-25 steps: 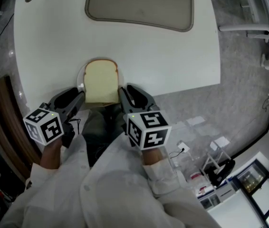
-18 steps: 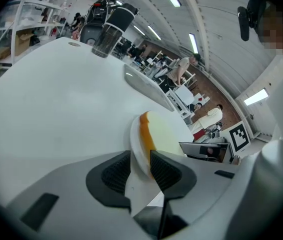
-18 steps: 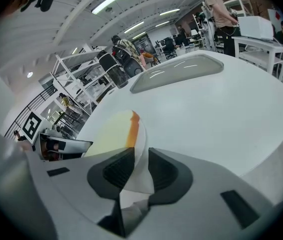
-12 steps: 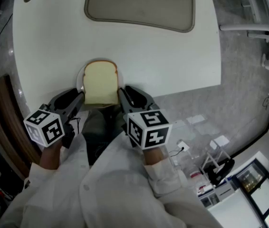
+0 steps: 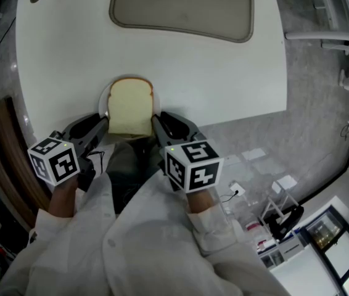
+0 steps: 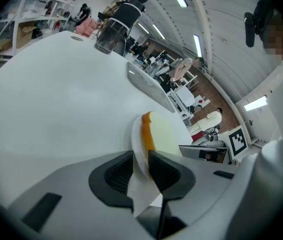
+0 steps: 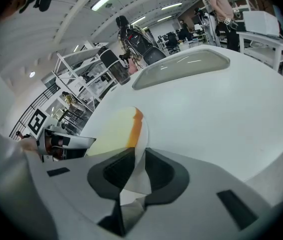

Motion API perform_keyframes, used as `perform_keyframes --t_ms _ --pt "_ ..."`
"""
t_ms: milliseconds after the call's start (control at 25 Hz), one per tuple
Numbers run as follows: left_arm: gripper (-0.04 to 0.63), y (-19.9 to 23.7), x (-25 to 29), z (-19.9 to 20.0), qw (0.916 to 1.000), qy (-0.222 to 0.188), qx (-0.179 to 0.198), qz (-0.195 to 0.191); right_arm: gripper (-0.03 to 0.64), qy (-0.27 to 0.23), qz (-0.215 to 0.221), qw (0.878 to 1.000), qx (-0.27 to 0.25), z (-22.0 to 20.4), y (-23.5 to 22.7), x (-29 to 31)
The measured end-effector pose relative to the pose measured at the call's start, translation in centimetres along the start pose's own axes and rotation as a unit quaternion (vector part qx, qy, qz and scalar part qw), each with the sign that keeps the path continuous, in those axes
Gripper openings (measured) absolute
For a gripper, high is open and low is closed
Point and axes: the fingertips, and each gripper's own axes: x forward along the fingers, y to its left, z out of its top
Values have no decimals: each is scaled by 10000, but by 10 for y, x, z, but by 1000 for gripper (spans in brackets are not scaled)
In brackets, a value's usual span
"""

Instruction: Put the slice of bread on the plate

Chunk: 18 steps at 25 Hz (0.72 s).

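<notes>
Both pairs of fingers are closed on the rim of one white plate (image 5: 104,103), one pair at each side. In the left gripper view, the left gripper (image 6: 140,156) has the plate's edge standing between its dark ribbed pads (image 6: 115,173), which meet it on both faces. These fingers have just been closing in on it. In the right gripper view, the right gripper (image 7: 135,156) clamps the opposite edge in the same way.

The slice of bread (image 5: 131,106) lies flat on the plate between the two grippers, its pale face up and its rounded brown crust towards the far side. The plate is at the near edge of the white surface (image 5: 211,73), close to the person. White sleeves (image 5: 131,239) run back from both grippers towards the head camera.

Farther across the surface, well apart from the plate, lies a grey tray (image 5: 180,8) with rounded corners. Speckled grey floor (image 5: 310,122) shows to the right of the surface.
</notes>
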Motion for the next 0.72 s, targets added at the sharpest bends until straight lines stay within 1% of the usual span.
perform_keyframes --t_ms 200,440,720 --pt "83 1 0 0 10000 6 -21 84 72 -33 13 10000 90 -2 0 -1" --pt "72 2 1 0 9999 27 -65 99 72 -70 -8 9999 96 -1 0 0" --pt "66 1 4 2 9997 108 -220 -41 72 -132 -116 9998 55 1 -2 0"
